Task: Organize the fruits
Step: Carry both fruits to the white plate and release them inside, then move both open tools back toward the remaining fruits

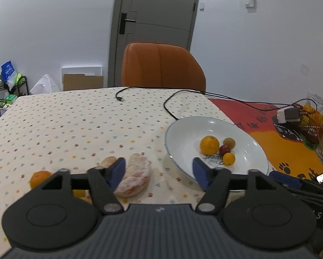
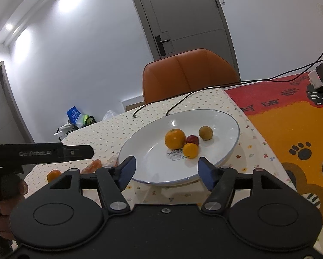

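Fruits on plate; both hand-held grippers spread, empty.

Four fruits on white plate

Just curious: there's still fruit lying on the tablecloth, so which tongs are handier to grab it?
Left, probably. The left tongs hang open right by the peeled segment, while the right tongs face the plate.
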The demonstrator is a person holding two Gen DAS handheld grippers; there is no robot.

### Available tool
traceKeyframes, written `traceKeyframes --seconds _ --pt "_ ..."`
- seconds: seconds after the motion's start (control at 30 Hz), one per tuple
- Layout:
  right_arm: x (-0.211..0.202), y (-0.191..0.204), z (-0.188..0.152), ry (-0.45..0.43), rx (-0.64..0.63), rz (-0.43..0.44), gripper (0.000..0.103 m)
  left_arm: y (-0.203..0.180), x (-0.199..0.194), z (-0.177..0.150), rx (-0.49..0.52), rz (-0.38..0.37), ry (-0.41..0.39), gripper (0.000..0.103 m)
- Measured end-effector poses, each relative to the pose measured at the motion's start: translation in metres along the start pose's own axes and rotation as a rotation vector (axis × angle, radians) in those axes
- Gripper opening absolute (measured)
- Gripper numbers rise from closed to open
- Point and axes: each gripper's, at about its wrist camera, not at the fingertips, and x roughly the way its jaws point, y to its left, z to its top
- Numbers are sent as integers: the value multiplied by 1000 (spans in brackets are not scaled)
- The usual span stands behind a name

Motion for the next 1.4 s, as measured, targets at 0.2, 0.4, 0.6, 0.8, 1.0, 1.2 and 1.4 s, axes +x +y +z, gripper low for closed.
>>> traceKeyframes --seconds 0.2,0.4,0.6,0.8,1.0,1.2,1.4 --pt "1 5 1 -1 11 1 75 16 -12 -1 -19 43 -14 79" --pt "1 19 0 -3 -14 30 89 35 -25 -6 -48 77 -23 81" --pt "2 31 0 3 -18 61 102 53 -37 -9 -74 109 -31 81" --pt "4 44 -2 22 -19 109 103 68 -45 -13 -106 139 -34 81" --pt "6 55 -5 38 -38 124 103 82 -50 -16 -132 154 -35 81" --pt "6 62 -8 49 -49 137 103 91 -55 -20 -153 159 -39 81" --pt "8 69 -10 57 -61 151 103 99 -55 -25 -178 151 -38 81"
